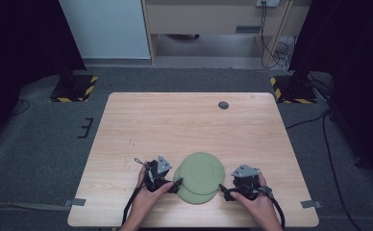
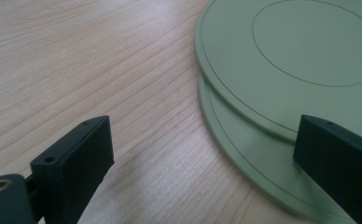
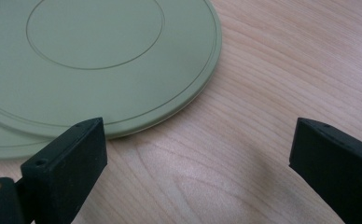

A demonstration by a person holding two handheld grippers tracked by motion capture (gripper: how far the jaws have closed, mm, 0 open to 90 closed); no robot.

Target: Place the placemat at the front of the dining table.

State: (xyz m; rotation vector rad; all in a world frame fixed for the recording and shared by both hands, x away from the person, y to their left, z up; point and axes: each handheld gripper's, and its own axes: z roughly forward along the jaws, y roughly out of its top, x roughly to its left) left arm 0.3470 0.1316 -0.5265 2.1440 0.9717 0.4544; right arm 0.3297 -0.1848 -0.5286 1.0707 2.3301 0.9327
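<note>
Green plates between two wide-spread grippers on a pale wood bench.

Wrists enter from the near edge, each hand gripping its tool low and level, aimed inward. The left gripper sits at the plates' left rim with its fingers spread wide, one over bare wood, the other over the lower plate. The right gripper lies just beside the right rim, fingers equally wide, holding nothing. The upper plate rests offset on the lower one, near the front middle of the bench. Farther back, a small dark disc lies well apart.
</note>
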